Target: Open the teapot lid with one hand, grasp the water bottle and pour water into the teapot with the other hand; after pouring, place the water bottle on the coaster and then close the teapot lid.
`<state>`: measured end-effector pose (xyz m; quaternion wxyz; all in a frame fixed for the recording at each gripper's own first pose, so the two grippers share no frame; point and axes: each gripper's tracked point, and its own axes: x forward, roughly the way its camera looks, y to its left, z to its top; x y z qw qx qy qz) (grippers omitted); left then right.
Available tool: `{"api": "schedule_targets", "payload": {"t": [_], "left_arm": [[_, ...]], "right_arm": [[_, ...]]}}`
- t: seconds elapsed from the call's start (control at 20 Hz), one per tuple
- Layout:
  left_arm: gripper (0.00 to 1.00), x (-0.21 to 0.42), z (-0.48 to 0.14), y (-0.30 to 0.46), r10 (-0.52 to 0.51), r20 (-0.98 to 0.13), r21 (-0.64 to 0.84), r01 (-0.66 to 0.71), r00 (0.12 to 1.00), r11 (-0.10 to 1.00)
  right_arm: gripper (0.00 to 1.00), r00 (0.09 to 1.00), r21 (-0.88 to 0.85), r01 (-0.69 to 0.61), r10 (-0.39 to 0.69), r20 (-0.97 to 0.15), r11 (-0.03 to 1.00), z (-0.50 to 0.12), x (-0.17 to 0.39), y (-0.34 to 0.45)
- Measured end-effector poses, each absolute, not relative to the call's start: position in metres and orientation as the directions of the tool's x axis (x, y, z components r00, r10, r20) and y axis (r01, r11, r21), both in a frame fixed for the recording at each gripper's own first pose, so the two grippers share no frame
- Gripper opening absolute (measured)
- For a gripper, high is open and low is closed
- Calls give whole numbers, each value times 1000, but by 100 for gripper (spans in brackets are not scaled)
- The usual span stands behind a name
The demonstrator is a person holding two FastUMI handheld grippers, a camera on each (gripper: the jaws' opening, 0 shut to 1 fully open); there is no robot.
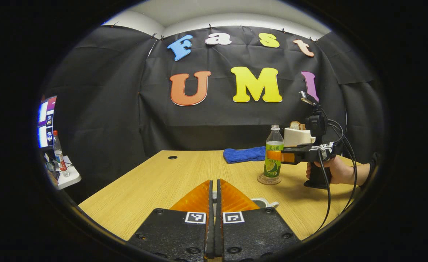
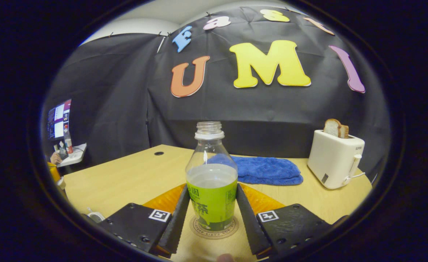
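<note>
The water bottle, uncapped with a green label and part full, stands upright on the round coaster. My right gripper is shut on the bottle, one finger touching each side of the label. The left gripper view shows the same bottle on the coaster at the right, with the right gripper and a hand behind it. My left gripper is shut, with a small pale bit of the teapot lid between its fingers. A white part of the teapot peeks out to the right of it.
A blue cloth lies at the back of the wooden table. A white toaster with bread stands at the back right. A small side shelf with a bottle and a screen is off the table's left edge.
</note>
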<state>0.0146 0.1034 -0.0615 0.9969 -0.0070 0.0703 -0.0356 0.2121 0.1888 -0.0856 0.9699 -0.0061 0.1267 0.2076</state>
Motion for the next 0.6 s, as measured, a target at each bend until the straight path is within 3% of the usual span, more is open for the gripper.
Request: {"api": "schedule_targets", "payload": {"t": [0.35,0.5,0.6], "left_arm": [[3,16,-63,104,-71,-138,-22,68,988,997],[3,17,-62,100,-73,-135,-29,69,988,997],[3,17,-59,95,-77,-126,-42,72,989,996]], "right_arm": [[75,882,45,-394,392,-260,918,-92,207,190],[96,881,41,-399,396,-259,916,-89,202,190],[97,884,51,-394,393,-254,918,-83,191,182]]}}
